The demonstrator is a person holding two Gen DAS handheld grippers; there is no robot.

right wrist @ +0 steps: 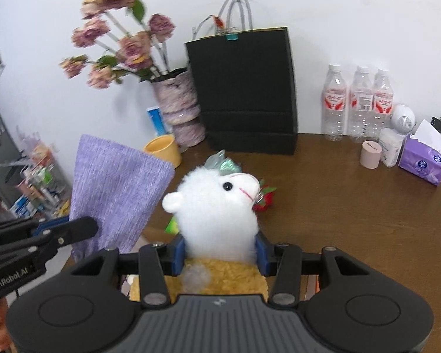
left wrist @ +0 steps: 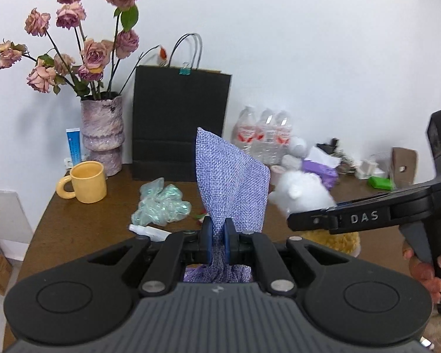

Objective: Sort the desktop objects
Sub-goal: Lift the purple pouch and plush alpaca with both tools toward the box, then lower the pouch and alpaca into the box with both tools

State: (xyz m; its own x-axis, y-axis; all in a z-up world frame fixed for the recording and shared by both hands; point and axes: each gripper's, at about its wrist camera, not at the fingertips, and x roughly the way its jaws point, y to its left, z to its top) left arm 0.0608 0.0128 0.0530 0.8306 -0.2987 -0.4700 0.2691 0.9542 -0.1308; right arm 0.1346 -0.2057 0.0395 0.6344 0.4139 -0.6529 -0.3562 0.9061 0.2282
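Left gripper (left wrist: 217, 235) is pinched tight, its blue pads (left wrist: 207, 236) nearly meeting. Right gripper (right wrist: 220, 253) is clamped with jaws spread wider, a hand (left wrist: 426, 267) wrapped round its handle.

A plain white wall (right wrist: 352, 14) stands behind a brown wooden desk (right wrist: 352, 206), which is pushed against it. Light falls evenly, with soft shadows on the wall. Left of the desk, cluttered shelves (right wrist: 35, 182) show, blurred.

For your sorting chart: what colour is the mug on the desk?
Yellow mug; the left wrist view shows it best.
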